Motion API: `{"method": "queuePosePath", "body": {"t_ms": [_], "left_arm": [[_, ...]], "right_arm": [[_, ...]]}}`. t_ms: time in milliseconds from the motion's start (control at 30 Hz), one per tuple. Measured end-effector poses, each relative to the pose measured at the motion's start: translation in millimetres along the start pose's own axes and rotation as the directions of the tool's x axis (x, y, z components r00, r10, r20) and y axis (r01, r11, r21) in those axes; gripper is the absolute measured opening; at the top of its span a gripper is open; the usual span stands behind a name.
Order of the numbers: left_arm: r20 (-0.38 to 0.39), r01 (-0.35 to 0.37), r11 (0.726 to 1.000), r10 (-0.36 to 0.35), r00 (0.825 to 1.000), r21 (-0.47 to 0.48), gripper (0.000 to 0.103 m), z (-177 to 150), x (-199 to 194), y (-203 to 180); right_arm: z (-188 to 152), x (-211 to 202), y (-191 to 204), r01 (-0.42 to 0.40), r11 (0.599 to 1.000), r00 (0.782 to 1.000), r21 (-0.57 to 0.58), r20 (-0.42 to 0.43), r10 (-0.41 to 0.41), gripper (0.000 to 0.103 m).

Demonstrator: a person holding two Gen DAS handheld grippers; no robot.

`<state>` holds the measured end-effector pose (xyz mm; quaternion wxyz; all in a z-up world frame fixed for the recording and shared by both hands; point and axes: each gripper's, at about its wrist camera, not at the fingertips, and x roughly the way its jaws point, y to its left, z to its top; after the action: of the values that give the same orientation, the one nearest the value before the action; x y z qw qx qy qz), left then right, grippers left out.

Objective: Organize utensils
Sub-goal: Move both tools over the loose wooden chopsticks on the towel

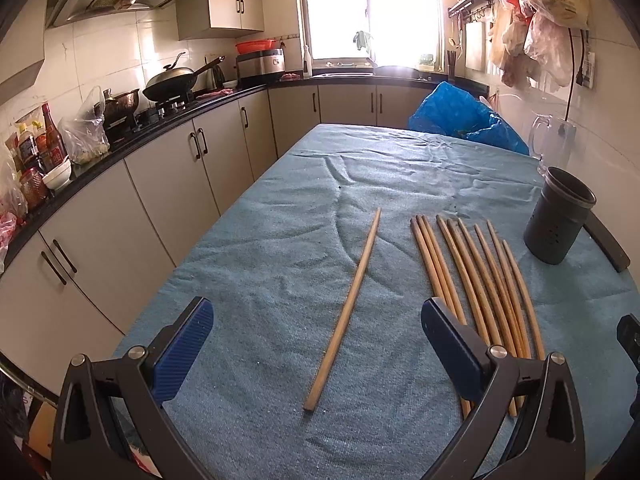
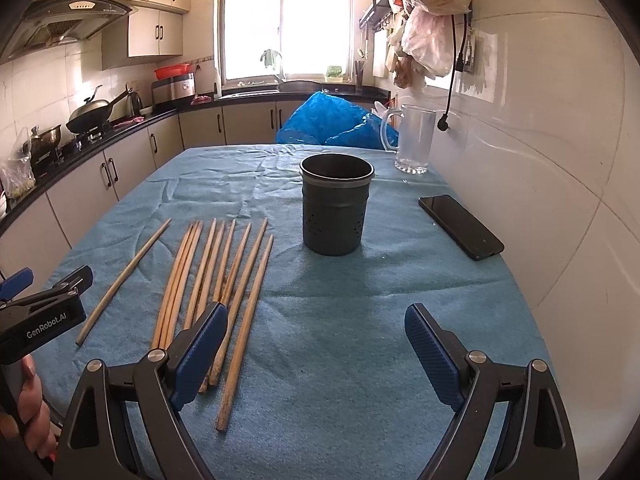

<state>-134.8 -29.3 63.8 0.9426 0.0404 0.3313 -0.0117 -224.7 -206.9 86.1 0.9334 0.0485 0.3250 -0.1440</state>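
Observation:
Several wooden chopsticks point(image 1: 480, 280) lie side by side on the blue cloth; they also show in the right wrist view point(image 2: 216, 280). One single chopstick point(image 1: 346, 308) lies apart to their left, also in the right wrist view point(image 2: 124, 280). A dark grey utensil holder point(image 2: 336, 204) stands upright and empty to the right of them, also in the left wrist view point(image 1: 558, 216). My left gripper point(image 1: 316, 344) is open and empty, straddling the single chopstick. My right gripper point(image 2: 316, 344) is open and empty, short of the holder.
A black phone point(image 2: 460, 226) lies right of the holder. A clear pitcher point(image 2: 414, 138) and a blue plastic bag point(image 2: 332, 122) sit at the table's far end. Kitchen counter with a wok point(image 1: 172, 80) runs along the left. A wall is close on the right.

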Motion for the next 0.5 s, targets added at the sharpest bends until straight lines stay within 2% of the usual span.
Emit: {"method": "queuePosePath", "body": {"t_ms": [500], "left_arm": [[0.009,-0.003,1.000,0.003,1.000,-0.009,0.103,1.0,-6.6,6.6]], "right_arm": [[1.8,-4.3,6.6,-0.004,1.000,1.000,-0.017,0.007,0.004,0.093]]}}
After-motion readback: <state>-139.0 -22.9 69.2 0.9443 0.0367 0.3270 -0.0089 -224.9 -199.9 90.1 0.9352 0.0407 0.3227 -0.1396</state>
